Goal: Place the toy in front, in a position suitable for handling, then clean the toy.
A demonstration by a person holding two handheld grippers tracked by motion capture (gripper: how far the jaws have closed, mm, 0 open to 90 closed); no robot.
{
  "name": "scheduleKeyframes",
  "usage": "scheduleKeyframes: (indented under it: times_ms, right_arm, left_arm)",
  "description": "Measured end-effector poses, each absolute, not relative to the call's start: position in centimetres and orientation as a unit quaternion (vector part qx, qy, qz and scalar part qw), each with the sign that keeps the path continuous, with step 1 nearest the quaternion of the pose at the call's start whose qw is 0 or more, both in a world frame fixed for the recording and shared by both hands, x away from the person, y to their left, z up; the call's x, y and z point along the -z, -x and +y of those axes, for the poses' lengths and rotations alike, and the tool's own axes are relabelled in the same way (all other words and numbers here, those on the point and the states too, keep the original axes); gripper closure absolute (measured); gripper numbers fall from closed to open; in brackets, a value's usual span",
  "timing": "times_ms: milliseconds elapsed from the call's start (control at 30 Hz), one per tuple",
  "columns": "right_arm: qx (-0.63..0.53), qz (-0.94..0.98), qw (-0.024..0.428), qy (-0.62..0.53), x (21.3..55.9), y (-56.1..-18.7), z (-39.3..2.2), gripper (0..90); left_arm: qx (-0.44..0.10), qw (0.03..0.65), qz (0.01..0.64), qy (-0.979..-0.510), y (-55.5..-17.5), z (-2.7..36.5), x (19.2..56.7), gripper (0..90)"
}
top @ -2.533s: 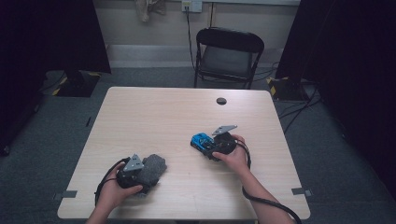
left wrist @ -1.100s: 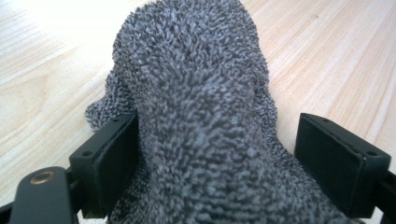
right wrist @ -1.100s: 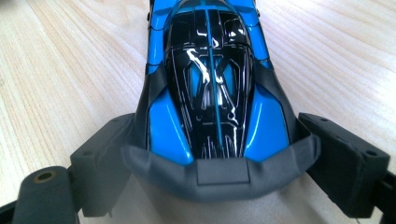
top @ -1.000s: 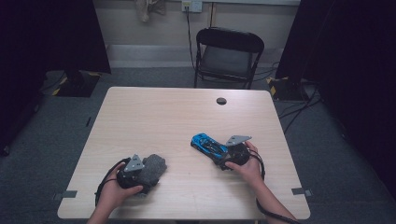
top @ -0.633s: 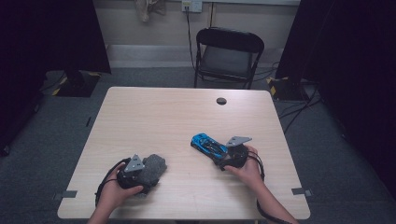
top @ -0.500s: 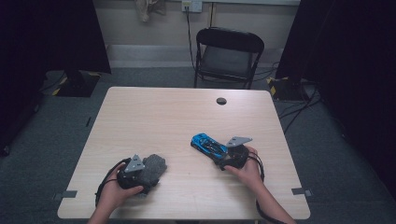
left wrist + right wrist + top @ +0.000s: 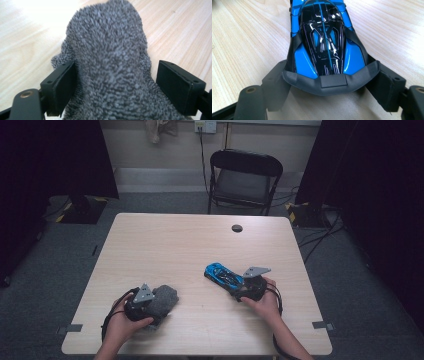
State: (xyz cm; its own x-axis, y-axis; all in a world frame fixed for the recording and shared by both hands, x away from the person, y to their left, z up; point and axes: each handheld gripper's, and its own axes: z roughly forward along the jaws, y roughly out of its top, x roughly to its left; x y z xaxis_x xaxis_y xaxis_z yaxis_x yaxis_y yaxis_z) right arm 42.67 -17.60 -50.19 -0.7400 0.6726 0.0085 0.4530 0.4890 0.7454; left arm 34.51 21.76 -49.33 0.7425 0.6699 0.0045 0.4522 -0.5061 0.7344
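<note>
A blue and black toy car (image 7: 222, 274) lies on the wooden table (image 7: 175, 240), right of centre. My right gripper (image 7: 239, 287) is at its rear end. In the right gripper view the jaws have just been closing and now press on both sides of the car's (image 7: 322, 40) rear, so my right gripper (image 7: 332, 75) is shut on it. At the front left, my left gripper (image 7: 156, 306) is shut on a grey fuzzy cloth (image 7: 166, 298). The cloth (image 7: 110, 45) bulges between the jaws of my left gripper (image 7: 117, 66), which have closed a little further.
A small black round disc (image 7: 237, 228) sits near the table's far edge. A black folding chair (image 7: 245, 175) stands behind the table. Cables (image 7: 320, 240) run over the floor at the right.
The right gripper has shifted toward the near edge, to the car's rear end, and the car has moved slightly right. The left hand and the cloth have stayed put.
</note>
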Motion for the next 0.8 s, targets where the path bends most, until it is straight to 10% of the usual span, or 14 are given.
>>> scheduleKeyframes:
  times_ms: [800]
  right_arm:
    - [-0.382,0.851,0.144,-0.331,50.2,-42.7,-17.6,24.6]
  left_arm:
    - [-0.15,0.372,0.364,-0.841,-35.0,21.6,48.7,36.6]
